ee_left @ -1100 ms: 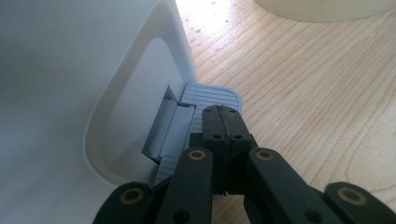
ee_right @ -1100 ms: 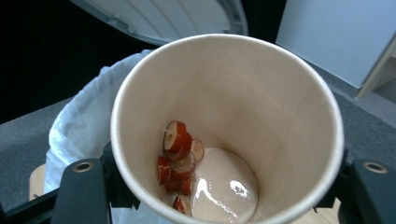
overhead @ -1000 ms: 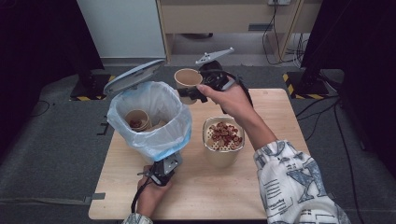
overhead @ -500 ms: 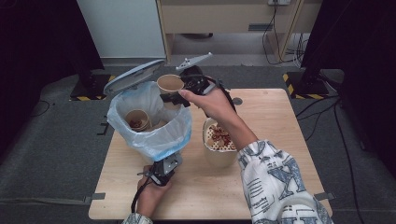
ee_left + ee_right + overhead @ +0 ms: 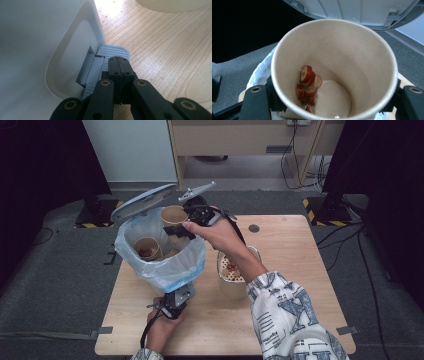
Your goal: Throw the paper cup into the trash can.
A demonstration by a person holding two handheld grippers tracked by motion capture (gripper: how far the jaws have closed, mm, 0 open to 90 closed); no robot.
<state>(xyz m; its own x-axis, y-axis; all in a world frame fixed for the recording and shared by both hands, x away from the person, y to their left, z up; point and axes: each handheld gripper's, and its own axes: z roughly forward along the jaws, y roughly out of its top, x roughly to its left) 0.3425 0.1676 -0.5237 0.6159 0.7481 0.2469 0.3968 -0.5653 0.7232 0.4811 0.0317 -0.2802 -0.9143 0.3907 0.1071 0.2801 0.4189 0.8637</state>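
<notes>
Now you're at the drop step — your right gripper (image 5: pixel 176 224) holds the paper cup (image 5: pixel 173 215) over the open mouth of the lined bin (image 5: pixel 165 265), its jaws clamped on the cup's sides. In the right gripper view a few red fruit slices (image 5: pixel 308 86) sit at the bottom of the cup (image 5: pixel 334 70). Your left gripper (image 5: pixel 119 65) presses the bin's pedal (image 5: pixel 111 51) with its jaws fully closed on nothing, and the lid (image 5: pixel 142 201) stands up. Another cup (image 5: pixel 147 248) already lies inside the bin. The next move, as I judge it, calls for opening the right jaws so the cup falls clear inside the liner — keep the pedal down until it does. Compared with a second ago, the cup has travelled from above the table's far edge to above the bin, and your forearm now crosses over the bowl of fruit (image 5: pixel 231 275).
</notes>
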